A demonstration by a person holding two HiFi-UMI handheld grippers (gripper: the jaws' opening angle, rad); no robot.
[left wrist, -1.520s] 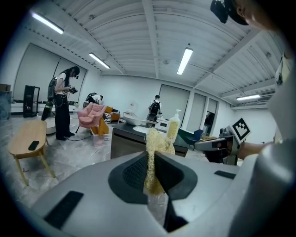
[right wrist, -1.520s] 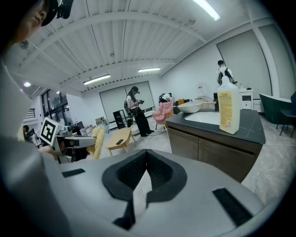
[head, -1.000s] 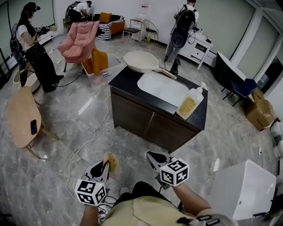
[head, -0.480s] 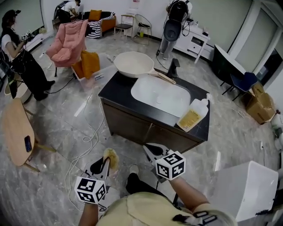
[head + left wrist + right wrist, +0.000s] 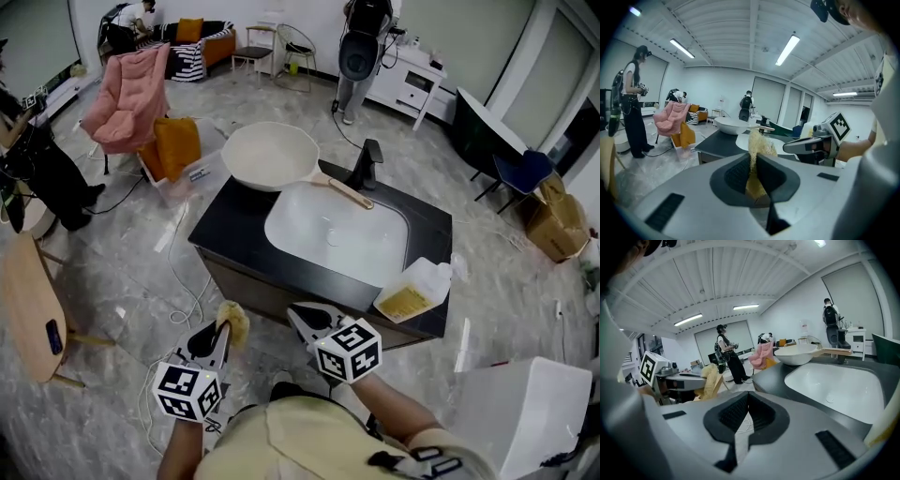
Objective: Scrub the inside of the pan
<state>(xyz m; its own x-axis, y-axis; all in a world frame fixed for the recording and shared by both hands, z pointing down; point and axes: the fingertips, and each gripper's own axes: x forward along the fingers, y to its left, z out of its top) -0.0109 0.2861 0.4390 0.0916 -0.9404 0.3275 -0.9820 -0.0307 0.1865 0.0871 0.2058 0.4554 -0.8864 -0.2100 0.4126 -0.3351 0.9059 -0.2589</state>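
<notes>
head view: cream pan (image 5: pixel 270 156) upright, wooden handle (image 5: pixel 349 193)

No words, numbers or brand names are showing clearly enough to read. The translucent plastic bottle (image 5: pixel 415 292), lying at the front right corner of the black desk (image 5: pixel 225 225), is carrying a yellow label (image 5: pixel 403 302) whose print is coming out too small to make out. The white cube (image 5: pixel 187 392) on the left tool (image 5: pixel 223 328) and the white cube (image 5: pixel 349 350) on the right tool (image 5: pixel 302 316) are showing only black square marker patterns, no letters or digits. A small white tag (image 5: pixel 198 173) on the pale box (image 5: pixel 178 183) on the floor, off the desk's back left corner, is showing dark print too blurred to read.
</notes>
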